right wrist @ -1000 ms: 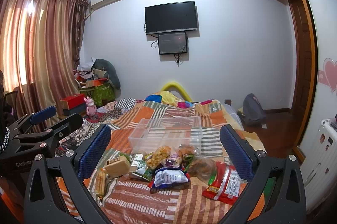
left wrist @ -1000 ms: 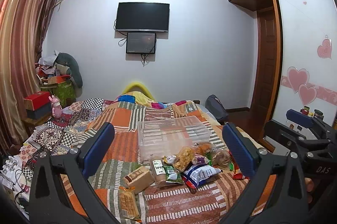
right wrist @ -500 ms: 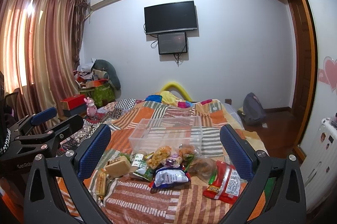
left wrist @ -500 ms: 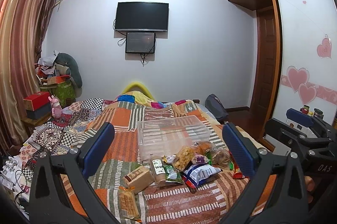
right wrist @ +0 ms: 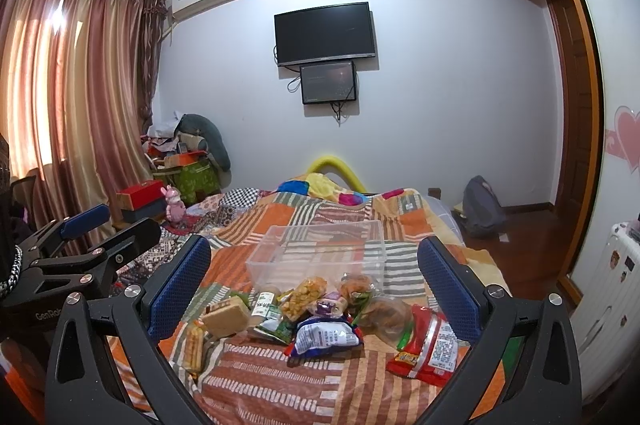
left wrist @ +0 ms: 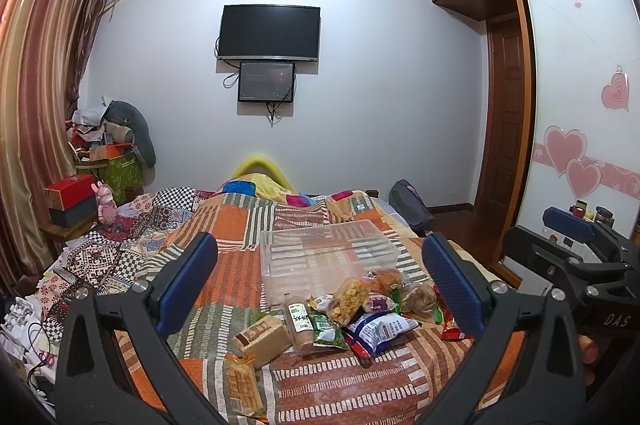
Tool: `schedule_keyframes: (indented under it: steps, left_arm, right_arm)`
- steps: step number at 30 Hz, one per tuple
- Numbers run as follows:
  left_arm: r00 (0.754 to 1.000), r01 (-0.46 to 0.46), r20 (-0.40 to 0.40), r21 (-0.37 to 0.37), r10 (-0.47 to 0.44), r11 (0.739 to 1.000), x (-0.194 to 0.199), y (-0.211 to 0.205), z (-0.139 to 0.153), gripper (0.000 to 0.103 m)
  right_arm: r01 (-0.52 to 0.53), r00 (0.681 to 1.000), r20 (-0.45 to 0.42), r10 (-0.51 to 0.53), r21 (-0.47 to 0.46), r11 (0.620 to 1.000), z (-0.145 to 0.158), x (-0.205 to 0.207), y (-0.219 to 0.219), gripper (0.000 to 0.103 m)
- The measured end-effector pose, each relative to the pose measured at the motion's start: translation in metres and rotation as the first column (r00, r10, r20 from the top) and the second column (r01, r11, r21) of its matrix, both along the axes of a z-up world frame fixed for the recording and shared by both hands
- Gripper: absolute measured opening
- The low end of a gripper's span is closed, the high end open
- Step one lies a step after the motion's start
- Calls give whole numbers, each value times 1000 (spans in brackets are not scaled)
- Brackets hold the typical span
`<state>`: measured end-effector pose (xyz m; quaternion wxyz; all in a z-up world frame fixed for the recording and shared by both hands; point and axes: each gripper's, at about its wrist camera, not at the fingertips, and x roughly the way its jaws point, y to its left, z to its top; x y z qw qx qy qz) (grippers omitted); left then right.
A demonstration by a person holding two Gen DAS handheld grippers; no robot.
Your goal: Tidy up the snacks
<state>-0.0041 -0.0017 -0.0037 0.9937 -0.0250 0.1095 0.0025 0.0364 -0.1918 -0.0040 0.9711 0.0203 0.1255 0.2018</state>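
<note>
A pile of snack packets lies on the bed's patchwork quilt, among them a blue-white bag (left wrist: 380, 331) (right wrist: 326, 337), a tan wrapped block (left wrist: 262, 339) (right wrist: 226, 317), a yellow snack bag (left wrist: 348, 299) (right wrist: 306, 293) and a red packet (right wrist: 430, 345). An empty clear plastic bin (left wrist: 324, 257) (right wrist: 320, 253) stands just behind the pile. My left gripper (left wrist: 320, 285) is open and empty, held above the bed short of the pile. My right gripper (right wrist: 314, 285) is open and empty, likewise short of it. Each gripper shows at the edge of the other's view.
The quilt-covered bed (left wrist: 236, 225) fills the foreground. A nightstand with a red box (left wrist: 68, 189) and a pink toy (left wrist: 105, 201) stands at the left by the curtains. A dark backpack (right wrist: 482, 205) sits on the floor at the right, near the wardrobe.
</note>
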Motion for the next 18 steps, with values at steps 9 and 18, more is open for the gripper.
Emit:
schedule_keyframes:
  steps: [9, 18]
  left_arm:
    - [1000, 5, 8, -2, -5, 1000, -1, -1, 1, 103]
    - [1000, 7, 10, -3, -7, 1000, -2, -1, 1, 103]
  right_arm:
    - [0, 1000, 0, 0, 0, 1000, 0, 0, 0, 103]
    - [-16, 1000, -12, 16, -2, 1000, -1, 2, 1, 103]
